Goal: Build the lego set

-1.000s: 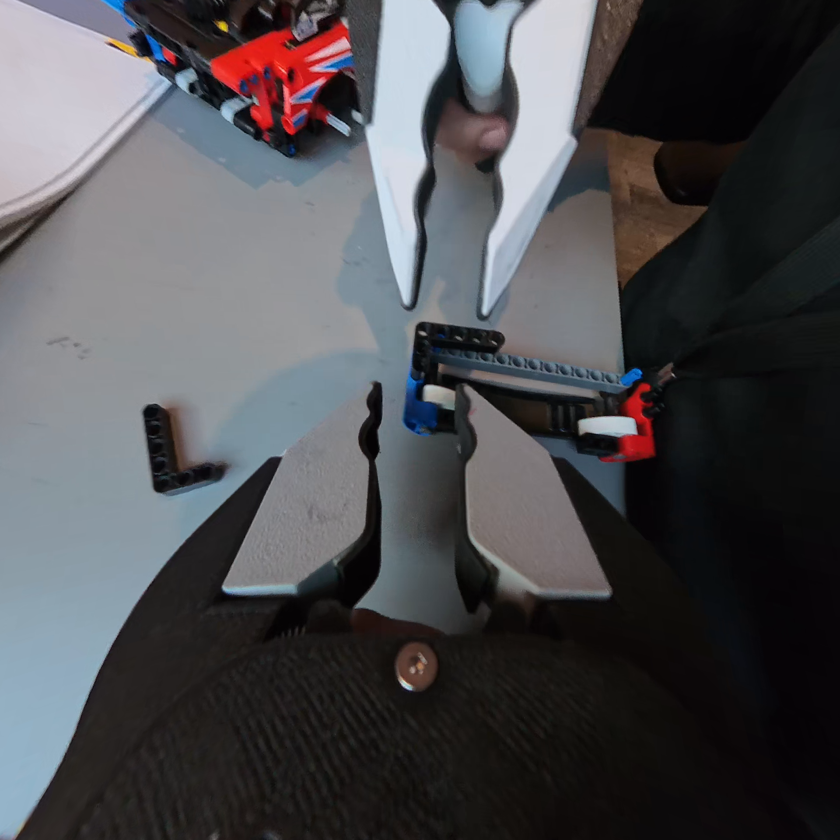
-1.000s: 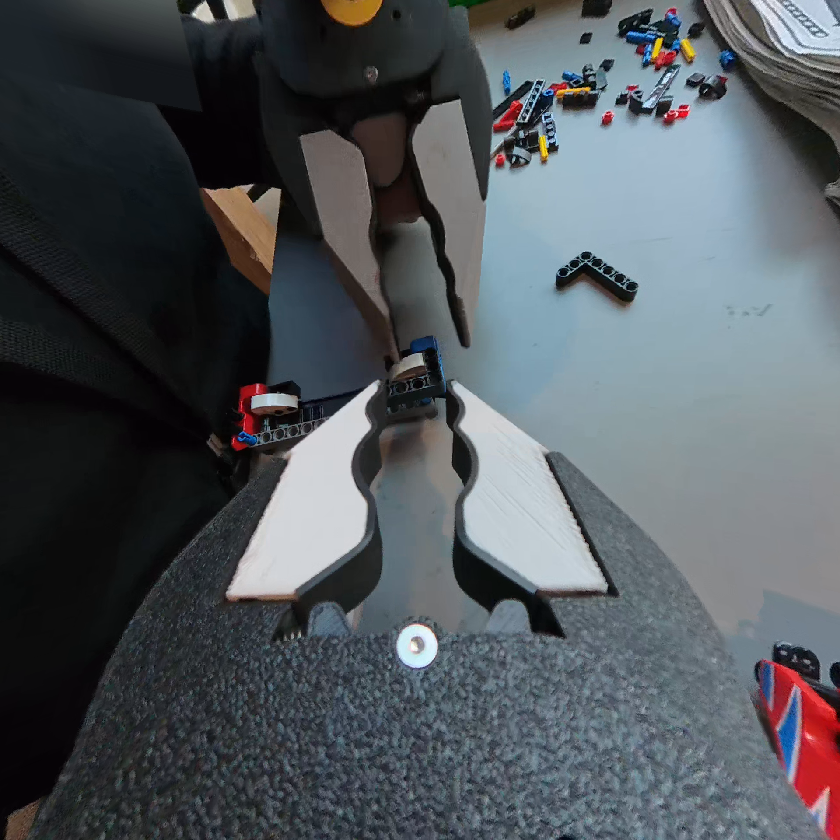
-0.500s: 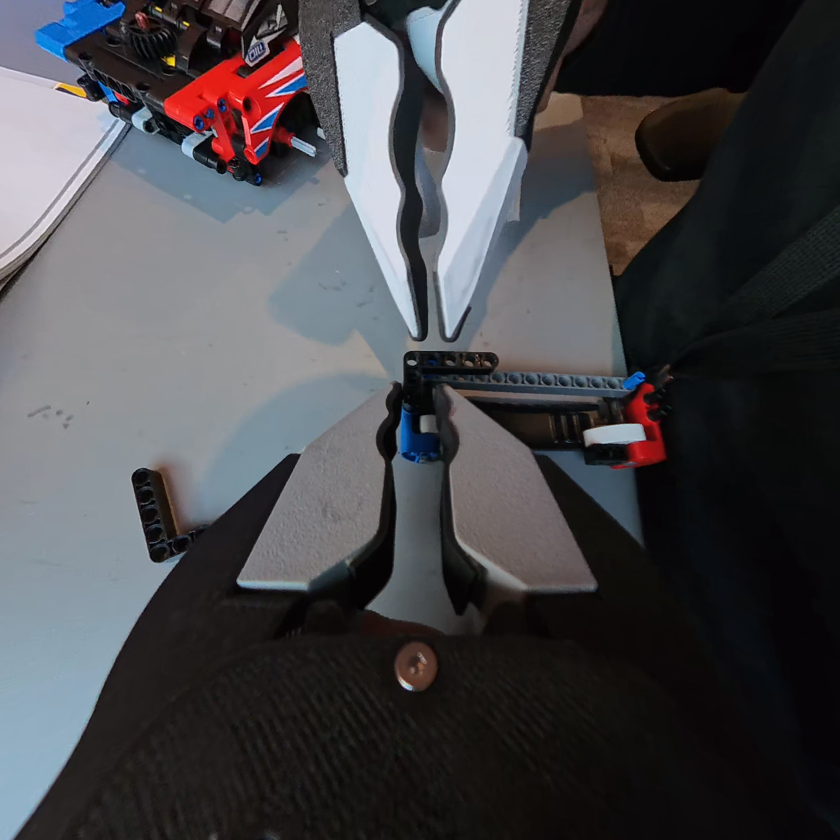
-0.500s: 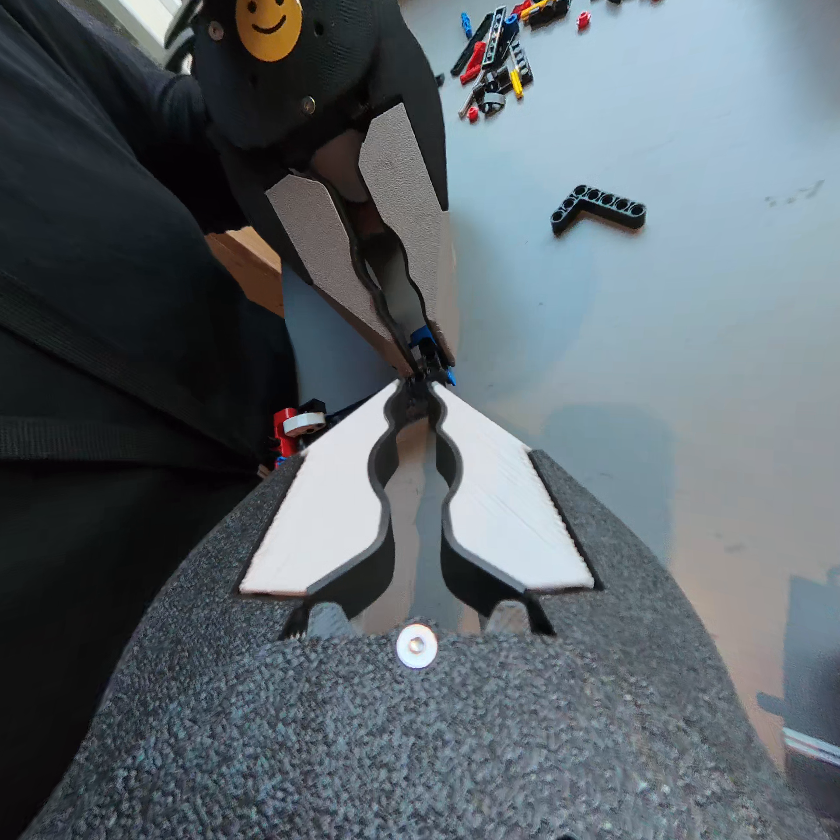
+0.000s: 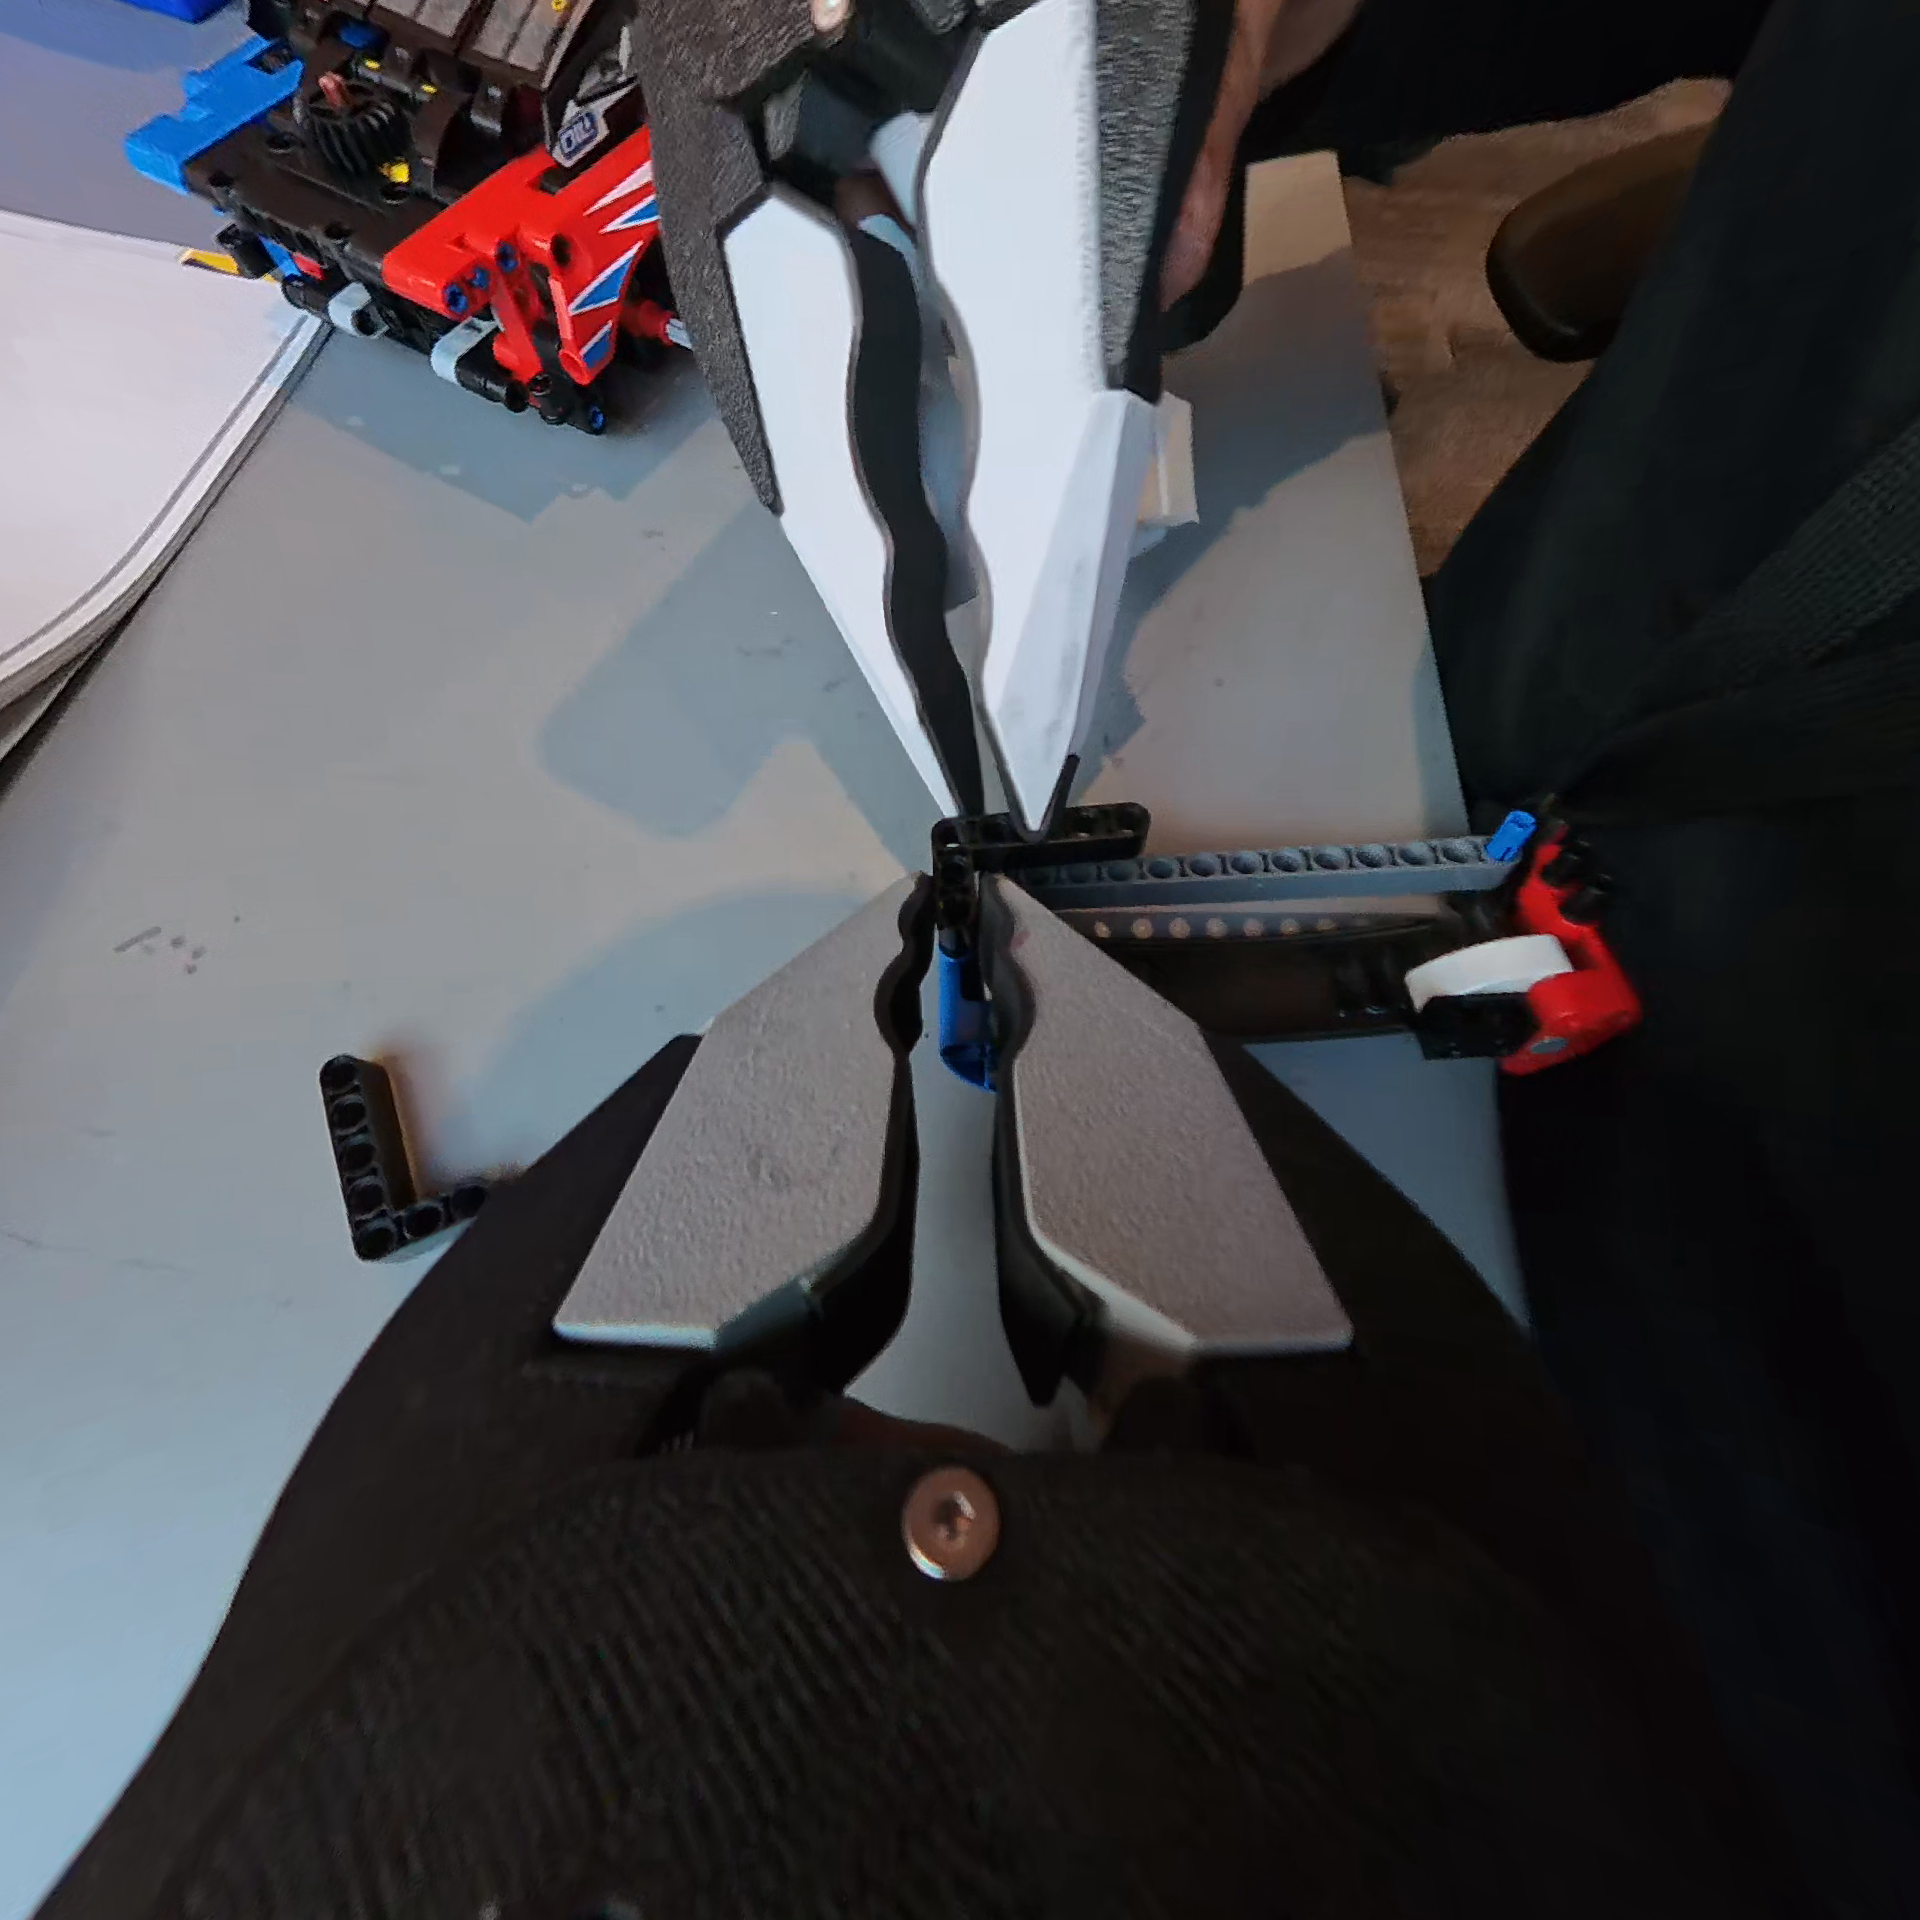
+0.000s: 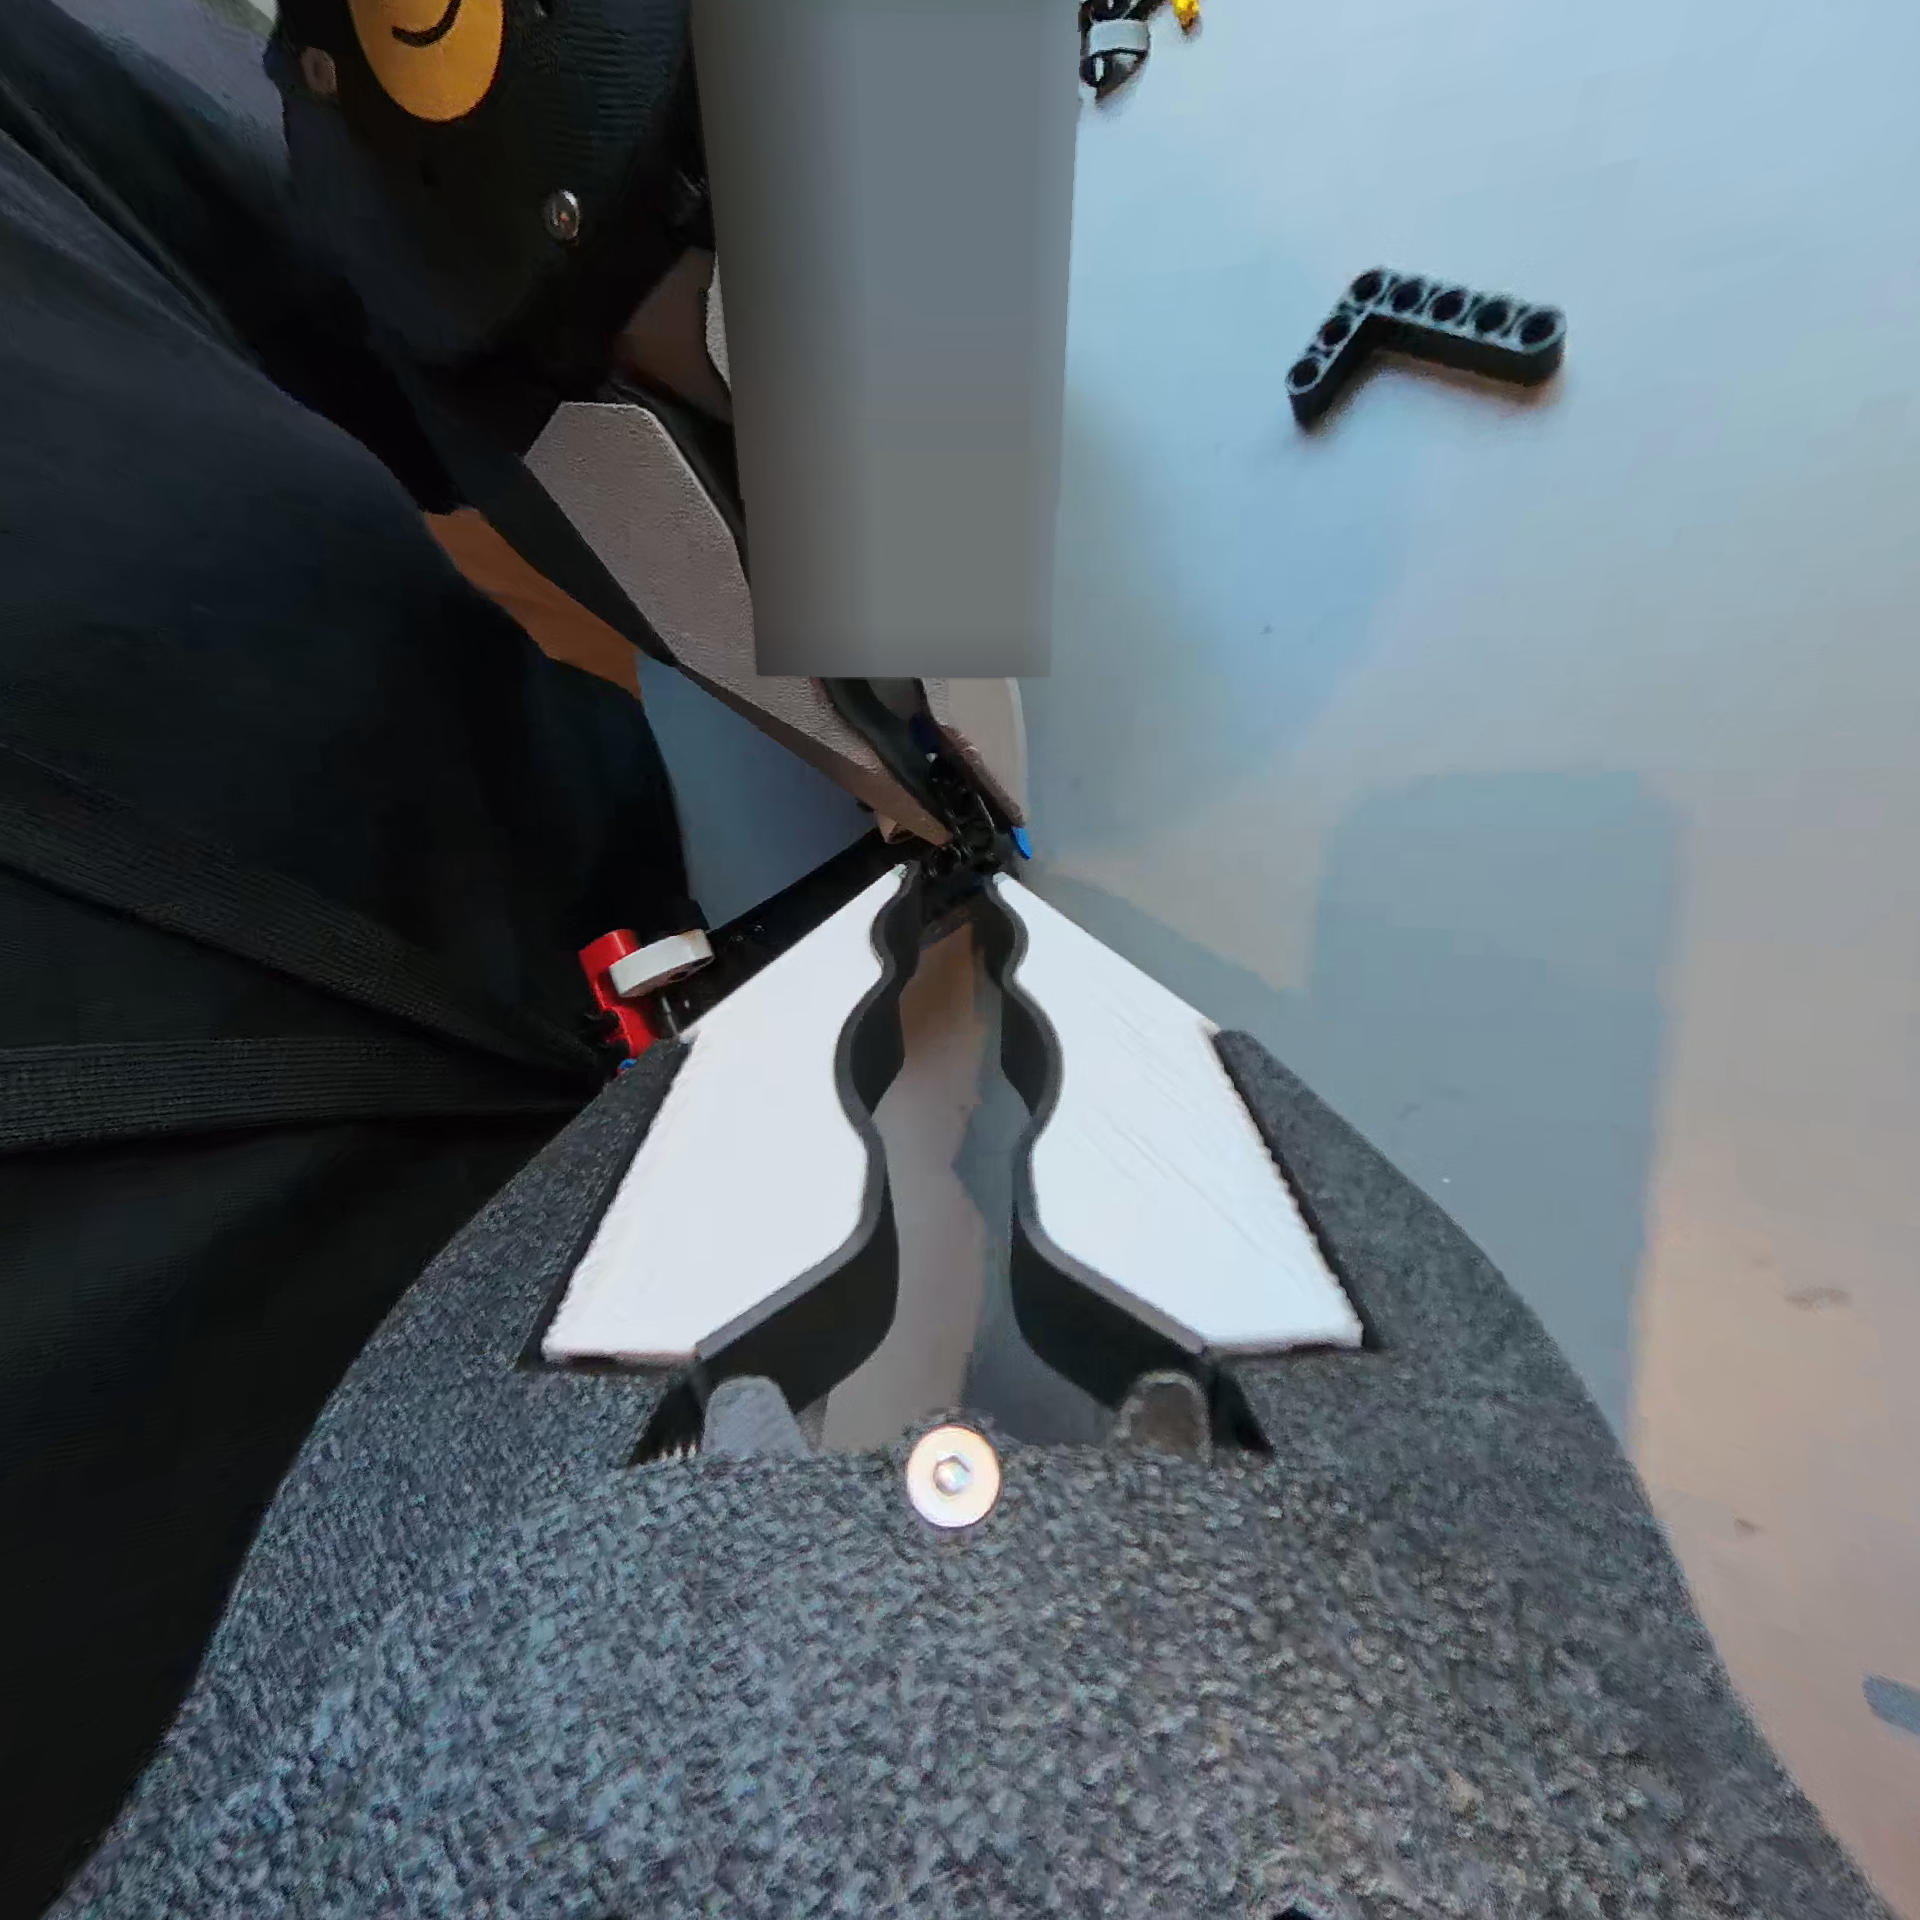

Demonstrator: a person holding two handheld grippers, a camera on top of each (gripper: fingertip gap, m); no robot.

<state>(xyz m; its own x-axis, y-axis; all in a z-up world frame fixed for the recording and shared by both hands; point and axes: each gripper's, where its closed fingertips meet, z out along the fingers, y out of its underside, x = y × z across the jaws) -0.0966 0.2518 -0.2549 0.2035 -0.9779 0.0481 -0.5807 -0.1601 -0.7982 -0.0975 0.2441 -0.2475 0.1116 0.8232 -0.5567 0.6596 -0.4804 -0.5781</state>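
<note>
A lego sub-assembly (image 5: 1299,868) lies at the table's near edge: a long grey beam, a black angled beam and a blue piece (image 5: 961,997) at one end, a red piece with a white wheel (image 5: 1538,997) at the other. My left gripper (image 5: 956,909) is shut on the blue-and-black end. My right gripper (image 5: 992,816) comes in from the opposite side, shut on the black beam at that same end. In the right wrist view my right gripper (image 6: 951,883) meets the left gripper (image 6: 966,821) tip to tip; the red piece and wheel (image 6: 644,971) show to the left.
A loose black L-shaped beam (image 5: 364,1164) lies on the grey table (image 5: 416,779), also seen in the right wrist view (image 6: 1423,332). A red, blue and black car model (image 5: 499,239) stands at the back. A white booklet (image 5: 104,436) lies left. A person's dark clothing (image 5: 1714,1143) borders the table's edge.
Both grippers moved in onto the sub-assembly's blue-and-black end and closed. The right gripper went from open above the table to shut on the black beam.
</note>
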